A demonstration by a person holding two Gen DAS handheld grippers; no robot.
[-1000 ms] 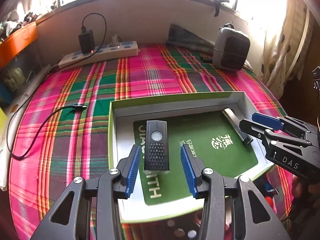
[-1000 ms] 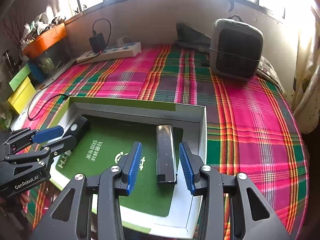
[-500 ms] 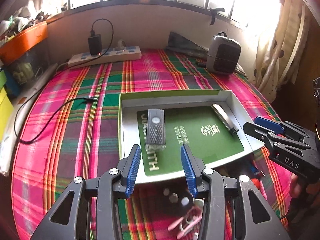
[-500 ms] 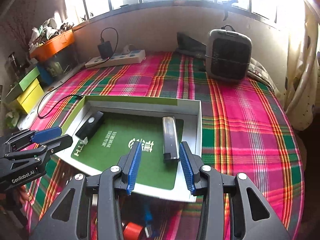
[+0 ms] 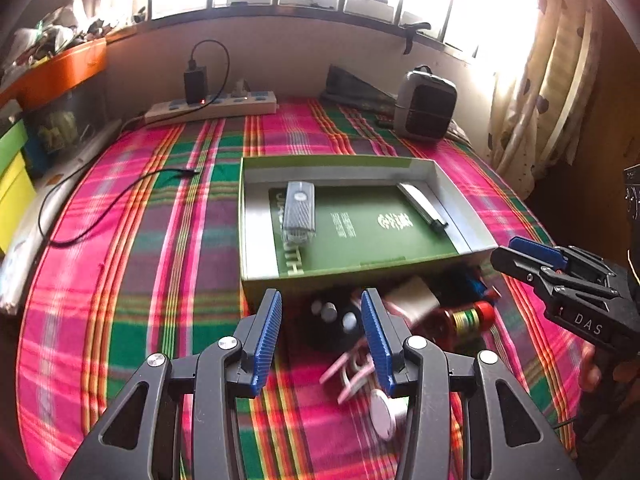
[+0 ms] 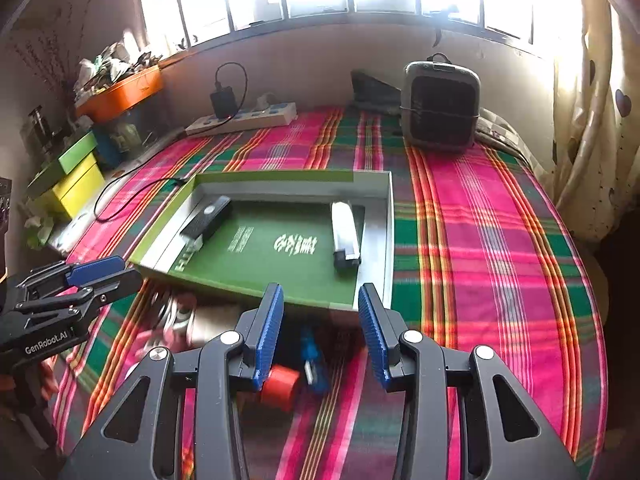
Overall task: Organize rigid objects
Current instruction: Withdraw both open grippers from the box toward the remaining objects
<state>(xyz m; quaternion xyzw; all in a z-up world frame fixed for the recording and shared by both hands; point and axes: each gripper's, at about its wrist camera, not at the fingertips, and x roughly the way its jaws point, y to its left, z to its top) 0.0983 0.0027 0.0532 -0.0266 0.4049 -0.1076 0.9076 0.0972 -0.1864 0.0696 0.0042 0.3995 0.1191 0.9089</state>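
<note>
1. You are holding both sets of jaws spread and empty: left gripper [image 5: 320, 336] and right gripper [image 6: 320, 332] are hovering over loose clutter.
2. Two items are already lying in the green box [image 5: 256, 280]: a dark remote [image 5: 300, 212] at its left, a slim black device [image 6: 346, 236] at its right.
3. A red-capped bottle [image 5: 472, 316], blue item [image 6: 314, 360] and pink clips [image 5: 352, 372] are waiting on the plaid-covered bench [image 5: 140, 280], just beside the box.
</note>
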